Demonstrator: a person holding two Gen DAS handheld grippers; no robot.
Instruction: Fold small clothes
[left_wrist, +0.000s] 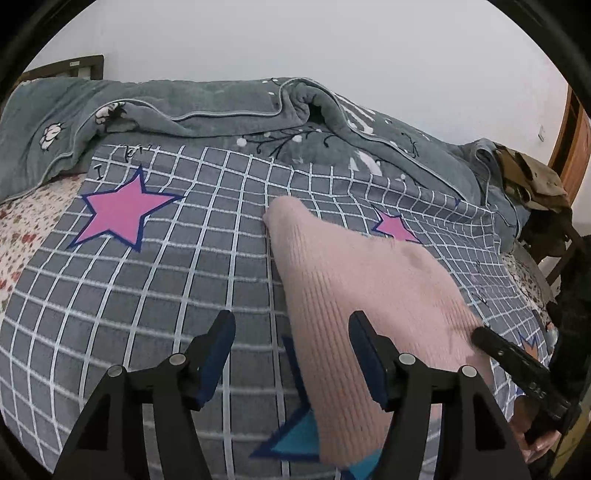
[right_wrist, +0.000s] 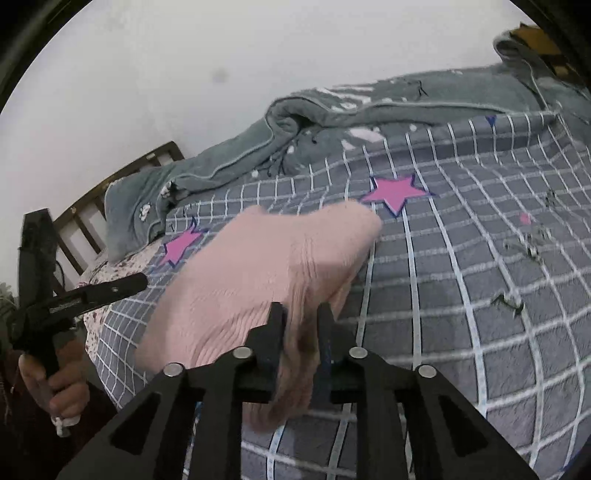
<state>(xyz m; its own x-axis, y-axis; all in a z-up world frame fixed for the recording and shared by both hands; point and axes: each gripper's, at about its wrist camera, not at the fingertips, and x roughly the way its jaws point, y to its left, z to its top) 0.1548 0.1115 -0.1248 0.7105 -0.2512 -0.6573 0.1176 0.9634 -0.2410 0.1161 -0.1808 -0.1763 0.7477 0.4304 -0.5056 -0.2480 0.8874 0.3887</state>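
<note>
A pink ribbed knit garment (left_wrist: 365, 295) hangs over the grey checked bed cover (left_wrist: 184, 277), its far tip touching the cover. My left gripper (left_wrist: 291, 332) is open; its right finger overlaps the garment's edge, with nothing pinched between the fingers. In the right wrist view my right gripper (right_wrist: 301, 317) is shut on a bunched fold of the pink garment (right_wrist: 258, 266) and holds it lifted above the cover (right_wrist: 461, 277). The right gripper's finger also shows at the right of the left wrist view (left_wrist: 509, 354). The left gripper shows at the left of the right wrist view (right_wrist: 92, 291).
A rumpled grey-green blanket (left_wrist: 221, 107) lies along the far side of the bed by the wall. A wooden headboard (right_wrist: 122, 173) stands at the left. Brown clothes (left_wrist: 532, 177) are piled at the far right. Pink stars (left_wrist: 122, 210) mark the cover.
</note>
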